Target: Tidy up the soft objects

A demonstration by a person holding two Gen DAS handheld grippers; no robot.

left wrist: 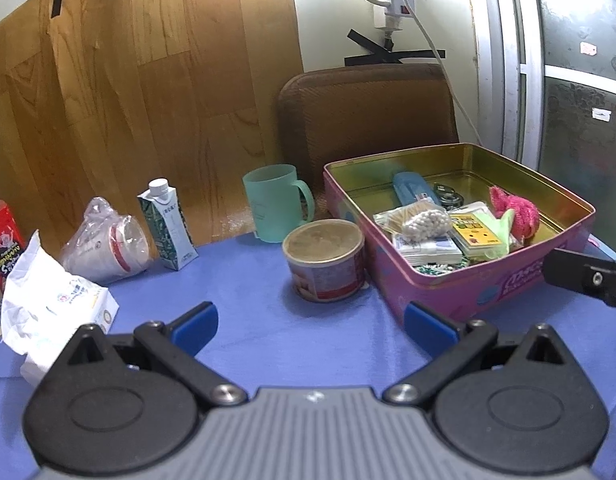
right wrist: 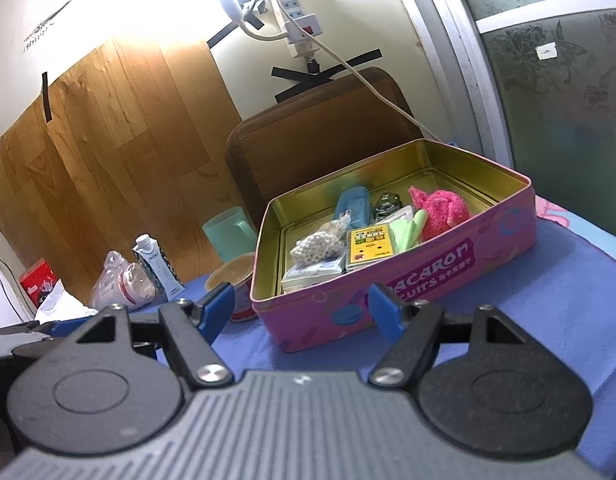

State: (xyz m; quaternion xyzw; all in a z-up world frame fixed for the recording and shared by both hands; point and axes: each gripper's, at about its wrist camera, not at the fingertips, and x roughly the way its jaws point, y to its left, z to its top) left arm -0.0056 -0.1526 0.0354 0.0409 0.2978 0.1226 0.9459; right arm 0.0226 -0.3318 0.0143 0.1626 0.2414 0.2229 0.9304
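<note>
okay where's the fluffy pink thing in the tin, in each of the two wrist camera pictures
Left wrist: the fluffy pink thing lies in the tin's far right corner, right of centre in the picture.
Right wrist: the same thing lies at the tin's right end, right of centre, behind the tin's lettered front wall.
Shared landmark: the pink tin, with the yellow card pack inside.

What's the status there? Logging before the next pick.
Left hand-held gripper open, empty. Right hand-held gripper open, empty. Pink fuzzy cloth already in pink tin. White crumpled bag on table; can beside tin.
</note>
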